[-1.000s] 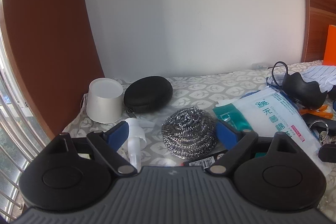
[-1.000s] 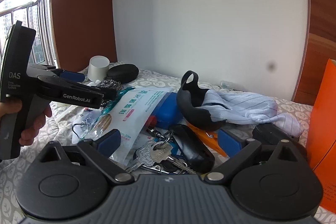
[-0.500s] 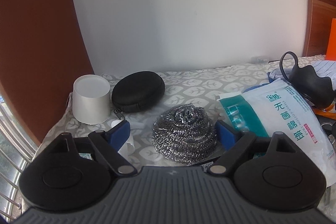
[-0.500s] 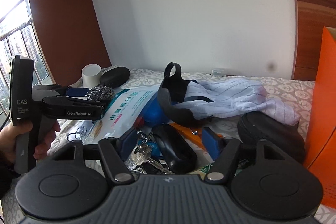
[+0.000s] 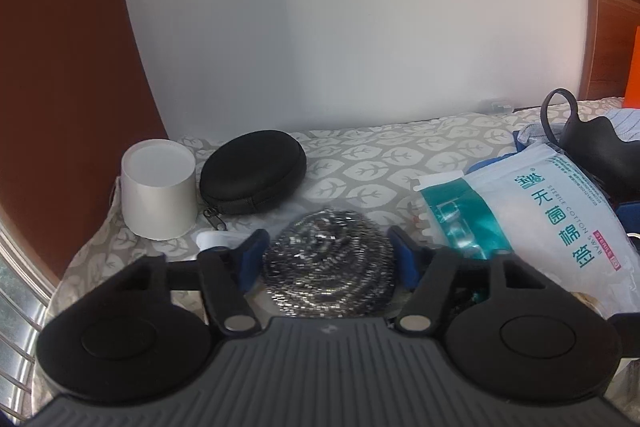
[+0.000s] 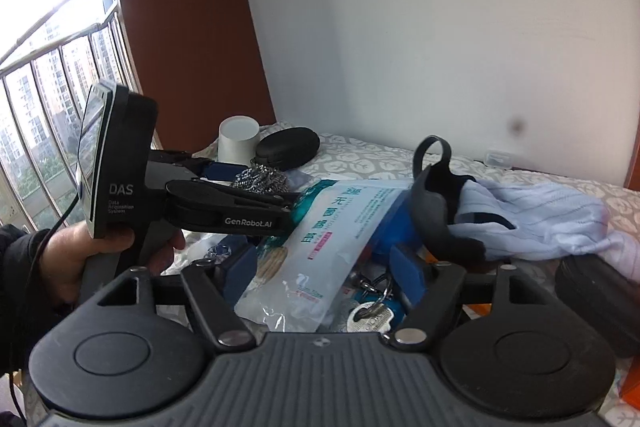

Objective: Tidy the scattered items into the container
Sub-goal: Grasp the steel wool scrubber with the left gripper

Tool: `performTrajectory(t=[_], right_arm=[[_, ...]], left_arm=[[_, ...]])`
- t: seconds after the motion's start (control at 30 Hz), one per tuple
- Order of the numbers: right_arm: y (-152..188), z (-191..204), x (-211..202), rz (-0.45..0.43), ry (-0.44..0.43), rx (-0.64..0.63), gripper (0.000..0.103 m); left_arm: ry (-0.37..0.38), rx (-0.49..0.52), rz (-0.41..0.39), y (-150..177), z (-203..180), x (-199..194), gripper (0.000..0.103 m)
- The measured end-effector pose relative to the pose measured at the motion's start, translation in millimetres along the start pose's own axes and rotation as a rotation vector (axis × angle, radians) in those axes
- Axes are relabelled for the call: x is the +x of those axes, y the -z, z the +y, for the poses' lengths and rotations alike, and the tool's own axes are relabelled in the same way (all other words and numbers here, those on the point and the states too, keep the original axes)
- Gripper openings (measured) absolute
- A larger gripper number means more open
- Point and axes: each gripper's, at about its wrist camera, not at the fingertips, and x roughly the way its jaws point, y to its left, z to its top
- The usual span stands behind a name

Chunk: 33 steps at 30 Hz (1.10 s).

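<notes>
Left wrist view: the left gripper [image 5: 326, 257] has its blue pads pressed against both flanks of the steel wool scourer [image 5: 328, 279], clamped on it. Only this view shows the white pump head [image 5: 212, 239] lying just left of the scourer. Right wrist view: it alone shows the person's left hand [image 6: 100, 251] on the tool's handle, the bunch of keys [image 6: 370, 313] and the pale blue striped cloth [image 6: 536, 223]. The right gripper [image 6: 326, 273] stands apart, holding nothing, low over the cotton swab packet [image 6: 332, 239].

The scourer is a coiled silver ball resting on the leaf-patterned cloth [image 5: 380, 163], in front of the white cup [image 5: 158, 195], which stands upturned, and the black oval zip case [image 5: 254, 171]. The packet lies to its right, beside the black silicone holder [image 5: 596, 147].

White wall behind, brown panel to the left, window railing [image 6: 52, 75] beyond. An orange container [image 5: 632, 67] shows at the far right edge.
</notes>
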Motion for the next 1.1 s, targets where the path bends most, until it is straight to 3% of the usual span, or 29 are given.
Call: performTrajectory(t=[0.1,0.27,0.43,0.6,0.7,0.83,0.93,1.1], right_arm=[[0,6,9,0.005,0.024,-0.049,0.076],[4,-1,14,0.011,0.028,-0.022,0.076],[5,1,15,0.006,0.028,-0.038,0.078],[3,17,20,0.010,0.065,-0.109,0.090],[1,33,22,-0.013,0.102,-0.182,0.093],[-1,53,36,-0.001,0.107,-0.276,0.093],[0,64,41,0.003,0.102,-0.347,0.080],[-5,75,37,-0.016,0.020,-0.316,0.079]], left_arm=[[-0.009,0.002,-0.017,1,-1,-4,0.054],[0.012,-0.042,-0.027,4,10,-20,0.054],[-0.016,-0.005,-0.050,13,9,-45,0.054],[-0.087,0.032,-0.049,26,12,-54,0.054],[-0.085,0.026,-0.037,34,18,-60,0.054],[-0.084,0.011,-0.022,41,25,-64,0.054],[-0.087,0.004,-0.023,45,30,-70,0.055],[-0.116,0.005,-0.021,52,38,-82,0.055]])
